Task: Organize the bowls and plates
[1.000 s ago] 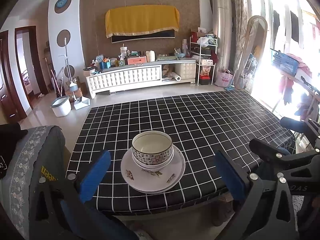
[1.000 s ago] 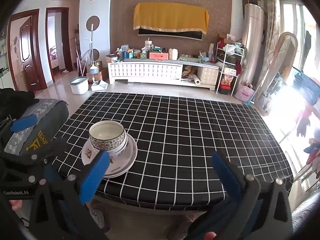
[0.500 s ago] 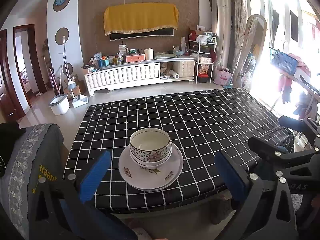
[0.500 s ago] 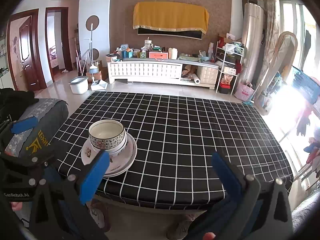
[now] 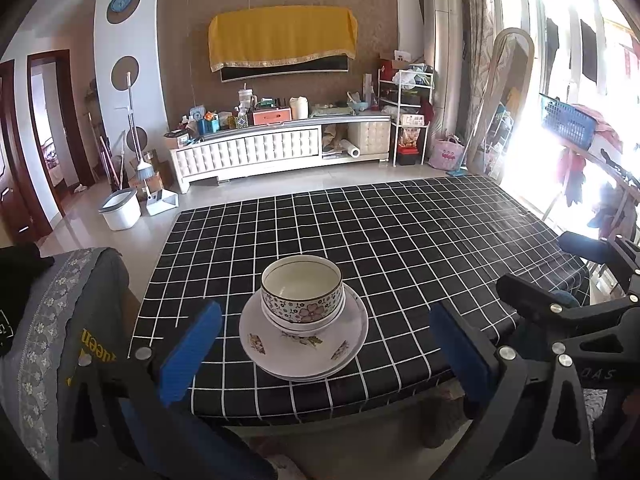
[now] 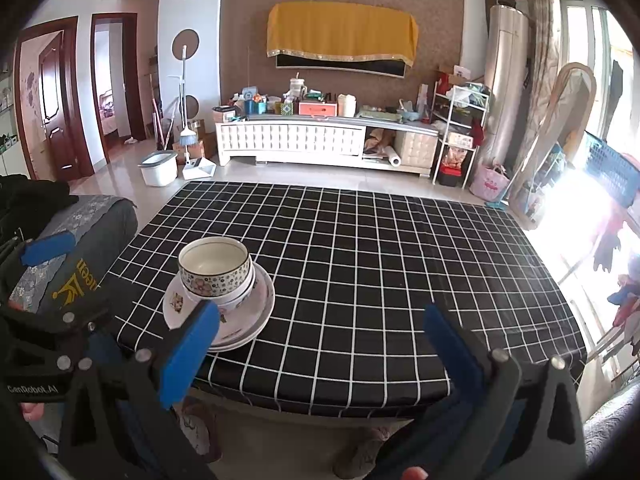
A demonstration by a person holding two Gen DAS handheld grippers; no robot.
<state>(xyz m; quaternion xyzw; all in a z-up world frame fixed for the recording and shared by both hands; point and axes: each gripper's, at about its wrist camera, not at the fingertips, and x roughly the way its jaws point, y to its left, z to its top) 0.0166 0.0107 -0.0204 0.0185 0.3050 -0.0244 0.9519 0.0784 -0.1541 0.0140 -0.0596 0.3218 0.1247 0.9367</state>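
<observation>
A flowered bowl (image 5: pixel 302 294) stands nested in another bowl on stacked white plates (image 5: pixel 296 350) near the front left edge of the black checked table (image 5: pixel 400 248). The stack also shows in the right wrist view, bowl (image 6: pixel 214 266) on plates (image 6: pixel 248 320). My left gripper (image 5: pixel 324 354) is open and empty, held back from the table's front edge, facing the stack. My right gripper (image 6: pixel 320 350) is open and empty, also off the front edge, with the stack behind its left finger (image 6: pixel 188 350).
A grey chair back (image 5: pixel 60 320) with dark clothing stands left of the table. The other gripper shows at the right edge of the left wrist view (image 5: pixel 580 304). A white TV cabinet (image 5: pixel 280 152) and a bucket (image 5: pixel 120 210) stand across the floor.
Both grippers have drawn back slightly from the table, both still open. The bowls and plates have not moved.
</observation>
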